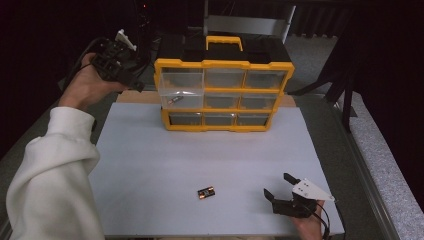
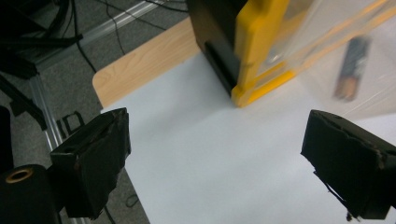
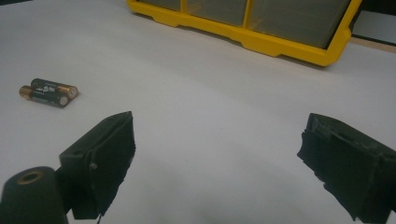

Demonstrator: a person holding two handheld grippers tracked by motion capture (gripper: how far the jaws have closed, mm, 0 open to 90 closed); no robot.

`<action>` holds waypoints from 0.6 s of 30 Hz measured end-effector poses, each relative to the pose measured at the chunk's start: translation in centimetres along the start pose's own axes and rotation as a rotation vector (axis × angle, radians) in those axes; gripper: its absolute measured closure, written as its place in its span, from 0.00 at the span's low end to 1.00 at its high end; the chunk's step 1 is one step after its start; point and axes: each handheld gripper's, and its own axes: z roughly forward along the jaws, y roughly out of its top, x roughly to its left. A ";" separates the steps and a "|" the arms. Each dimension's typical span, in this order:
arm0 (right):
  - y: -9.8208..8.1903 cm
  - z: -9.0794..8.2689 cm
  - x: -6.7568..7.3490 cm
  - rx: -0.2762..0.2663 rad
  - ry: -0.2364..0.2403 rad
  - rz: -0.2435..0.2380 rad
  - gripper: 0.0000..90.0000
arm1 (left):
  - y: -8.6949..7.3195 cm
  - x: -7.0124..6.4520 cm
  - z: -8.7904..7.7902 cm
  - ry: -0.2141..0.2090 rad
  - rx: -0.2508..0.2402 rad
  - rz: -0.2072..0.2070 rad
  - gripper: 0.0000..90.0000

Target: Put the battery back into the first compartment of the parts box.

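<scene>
A yellow organizer (image 1: 223, 95) with clear drawers stands at the back of the white mat (image 1: 150, 165). Its top-left drawer (image 1: 181, 92) is pulled out and holds a single battery (image 1: 174, 100). In the left gripper view that battery (image 2: 351, 67) shows blurred through the clear wall. My left gripper (image 1: 131, 70) is raised just left of the organizer, open and holding nothing (image 2: 215, 154). Two batteries (image 1: 205, 192) lie side by side on the mat near its front. My right gripper (image 1: 278, 185) rests open at the front right, and the batteries (image 3: 48, 92) lie ahead to its left.
A black lid with a yellow handle (image 1: 224, 42) tops the organizer. Bare wooden tabletop (image 2: 144, 60) shows behind the mat's back-left corner. Cables (image 2: 102, 23) and a metal rail (image 2: 44, 107) run off the table's left side. A grey ledge (image 1: 380, 165) borders the right.
</scene>
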 end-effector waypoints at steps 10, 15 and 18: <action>0.0 0.0 0.0 -0.001 -0.001 0.001 0.11 | -3.8 1.2 3.9 -0.038 0.024 -0.040 0.10; 0.0 0.0 0.0 -0.004 -0.001 0.000 0.11 | -5.3 0.2 5.6 -0.060 0.014 -0.017 0.10; 0.0 0.0 0.0 -0.006 -0.002 -0.001 0.11 | -6.1 -0.8 6.6 -0.069 0.004 0.008 0.10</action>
